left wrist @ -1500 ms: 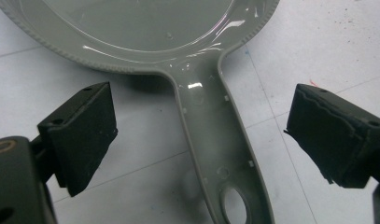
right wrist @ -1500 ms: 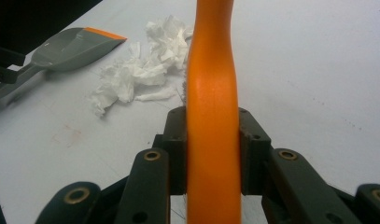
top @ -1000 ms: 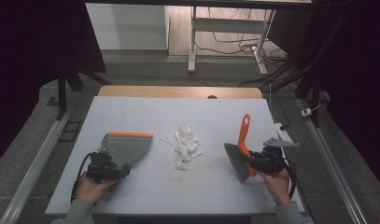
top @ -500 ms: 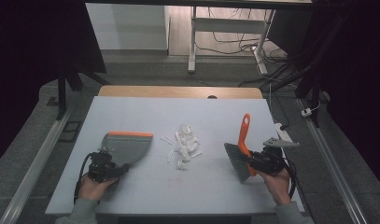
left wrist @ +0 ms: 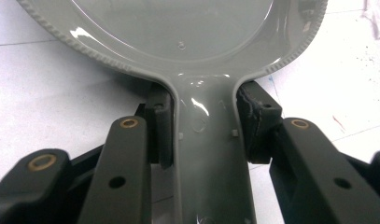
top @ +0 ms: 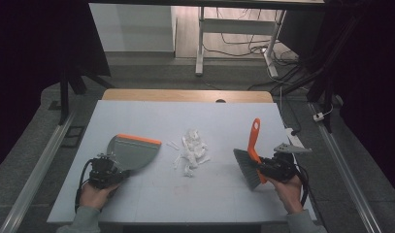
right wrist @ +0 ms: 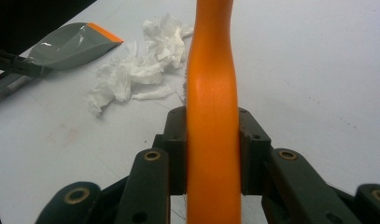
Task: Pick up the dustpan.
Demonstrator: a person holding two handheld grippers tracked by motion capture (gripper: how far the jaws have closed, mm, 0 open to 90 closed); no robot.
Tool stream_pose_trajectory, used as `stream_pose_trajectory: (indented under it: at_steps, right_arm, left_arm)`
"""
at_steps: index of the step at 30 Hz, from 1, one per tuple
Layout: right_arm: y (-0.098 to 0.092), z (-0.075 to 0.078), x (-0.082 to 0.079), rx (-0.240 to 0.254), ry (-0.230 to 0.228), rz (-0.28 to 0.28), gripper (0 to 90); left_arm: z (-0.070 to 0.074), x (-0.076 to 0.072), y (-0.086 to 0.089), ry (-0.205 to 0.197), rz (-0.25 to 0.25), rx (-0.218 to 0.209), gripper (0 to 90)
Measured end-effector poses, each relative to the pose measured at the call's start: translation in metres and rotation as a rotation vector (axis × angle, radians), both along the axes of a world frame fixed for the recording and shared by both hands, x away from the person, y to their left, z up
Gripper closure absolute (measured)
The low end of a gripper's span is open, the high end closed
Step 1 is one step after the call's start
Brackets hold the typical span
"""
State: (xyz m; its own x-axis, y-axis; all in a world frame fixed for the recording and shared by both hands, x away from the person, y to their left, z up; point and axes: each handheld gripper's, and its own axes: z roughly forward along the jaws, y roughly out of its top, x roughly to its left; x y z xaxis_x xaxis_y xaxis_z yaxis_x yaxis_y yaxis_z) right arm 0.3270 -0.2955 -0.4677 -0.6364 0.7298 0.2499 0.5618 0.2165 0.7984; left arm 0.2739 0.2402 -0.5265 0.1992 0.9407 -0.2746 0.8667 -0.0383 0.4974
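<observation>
I have the left gripper (top: 106,171) pressed together on the grey handle of the dustpan (top: 132,151) — its jaws have just been closing, and in the left gripper view both pads (left wrist: 160,125) now bear on the handle's sides, with the pan's bowl spreading out just ahead of them. I take it by the handle so the pan's orange lip points away from the gripper, toward the mess, and lies flat on the table (top: 234,116) ready to receive.

My right gripper (top: 272,170) pinches the orange handle of the brush (top: 251,160). In the right gripper view the handle runs straight up between the pads (right wrist: 251,149), gripped low near the head, which I judge gives me firmer control of the bristles than a hold at the far tip. The bristles sit on the gripper's inner side, facing the pile.

The scraps of torn white paper (top: 191,150) lie between the two tools — beyond the dustpan's lip on one side, well apart from the brush head on the other. With pan and brush flanking the heap, I judge the sweep can start, driving the paper toward the lip.
</observation>
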Motion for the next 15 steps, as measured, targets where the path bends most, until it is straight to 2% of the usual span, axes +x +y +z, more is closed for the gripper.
stream_pose_trajectory:
  at_steps: [9,15]
  right_arm:
    - [0.0,0.0,0.0,0.003,-0.003,-0.002,70.0]
    - [0.0,0.0,-0.001,0.002,-0.003,0.0,69.9]
  left_arm:
    - [0.0,-0.001,0.004,-0.011,-0.018,-0.002,61.7]
    - [-0.002,-0.001,0.013,-0.023,-0.036,-0.022,61.8]
